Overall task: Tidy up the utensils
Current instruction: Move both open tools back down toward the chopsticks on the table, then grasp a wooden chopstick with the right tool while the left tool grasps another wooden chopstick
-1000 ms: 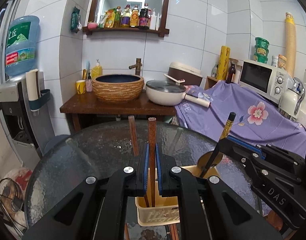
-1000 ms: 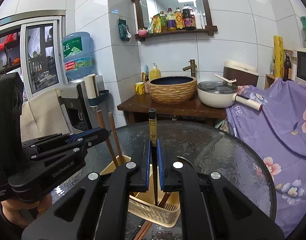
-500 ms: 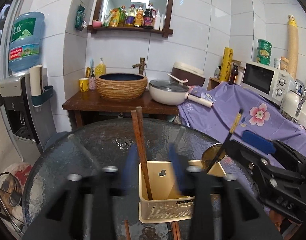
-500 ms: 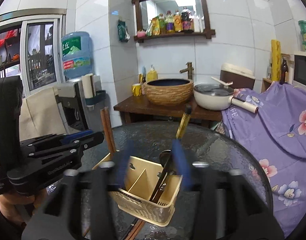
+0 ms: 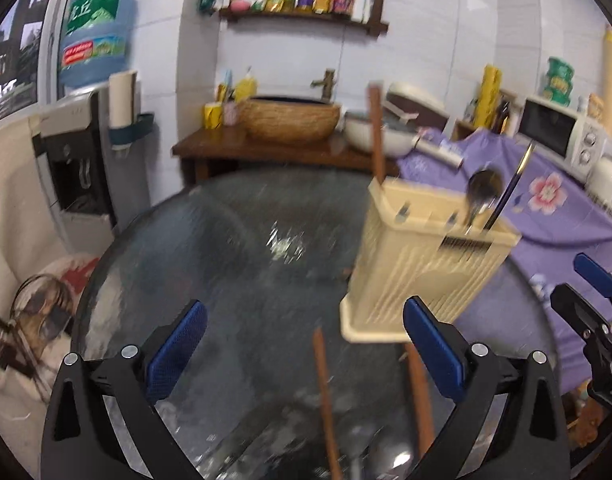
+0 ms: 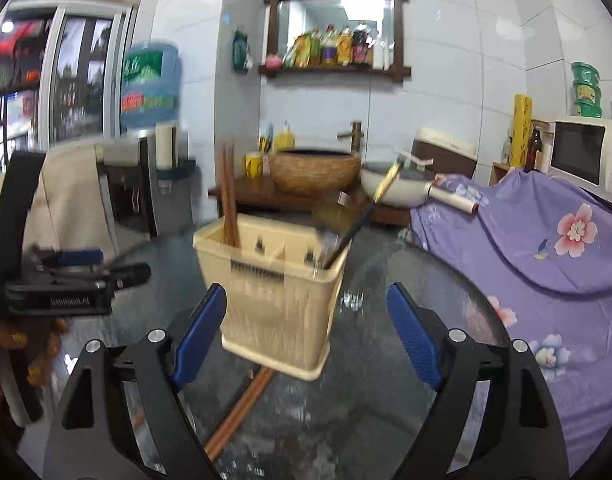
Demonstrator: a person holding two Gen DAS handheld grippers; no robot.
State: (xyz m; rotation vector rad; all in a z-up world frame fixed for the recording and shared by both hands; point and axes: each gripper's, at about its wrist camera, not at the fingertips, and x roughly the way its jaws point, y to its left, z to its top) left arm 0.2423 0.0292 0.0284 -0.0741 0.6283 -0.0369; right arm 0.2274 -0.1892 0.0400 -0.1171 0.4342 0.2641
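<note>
A cream plastic utensil basket stands on the round dark glass table. Brown wooden chopsticks stand upright in its left compartment. A spoon and a dark gold-tipped utensil lean in its right compartment. Two more brown chopsticks lie on the table in front of the basket. My left gripper is open and empty, near the lying chopsticks. My right gripper is open and empty, just before the basket.
A wooden side table with a woven basin and a white pan stands behind. A purple flowered cloth covers furniture at right, with a microwave. A water dispenser stands at left.
Both grippers opened and let go of their utensils, which now stand in the basket. Both grippers pulled back and down, toward the table's near side.
</note>
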